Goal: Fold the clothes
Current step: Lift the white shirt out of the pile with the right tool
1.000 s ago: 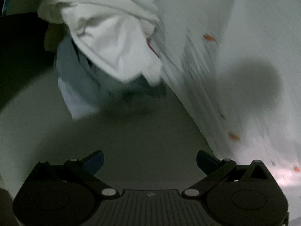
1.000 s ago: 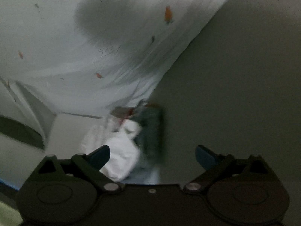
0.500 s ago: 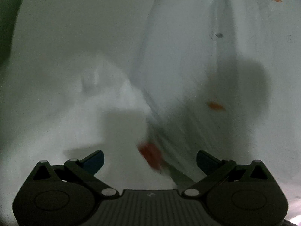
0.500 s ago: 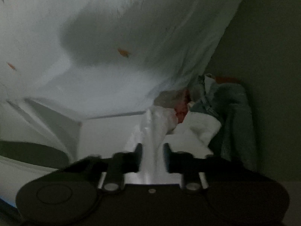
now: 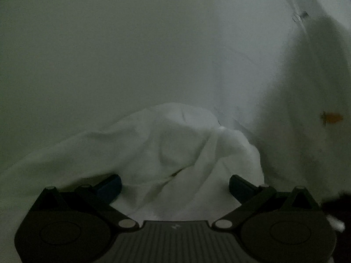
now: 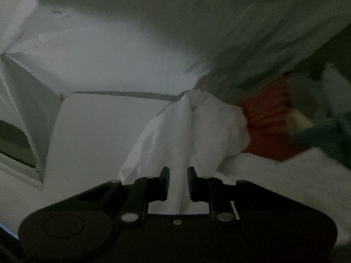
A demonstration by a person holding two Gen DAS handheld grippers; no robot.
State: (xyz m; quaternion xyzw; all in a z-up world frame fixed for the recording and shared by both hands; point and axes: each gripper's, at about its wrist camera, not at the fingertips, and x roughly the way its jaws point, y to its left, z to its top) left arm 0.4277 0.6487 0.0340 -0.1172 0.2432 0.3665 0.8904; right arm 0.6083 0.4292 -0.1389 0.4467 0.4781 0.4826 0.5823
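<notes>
Right tongs (image 6: 177, 183) pinch white cloth (image 6: 182, 131); no readable writing.

The left gripper (image 5: 175, 183) is sitting with its jaws spread wide, both blue-tipped fingers (image 5: 109, 185) lying apart and gripping nothing; the right gripper (image 6: 178, 180) is pinching with its jaws drawn close together, clamping a strip of white cloth (image 6: 178, 153) between them.

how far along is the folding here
Early. Done: the right tongs are shut on a bunched white garment. In hand: the left tongs are open around the same cloth, not gripping. Left: spreading and folding it; red and blue clothes wait.
</notes>
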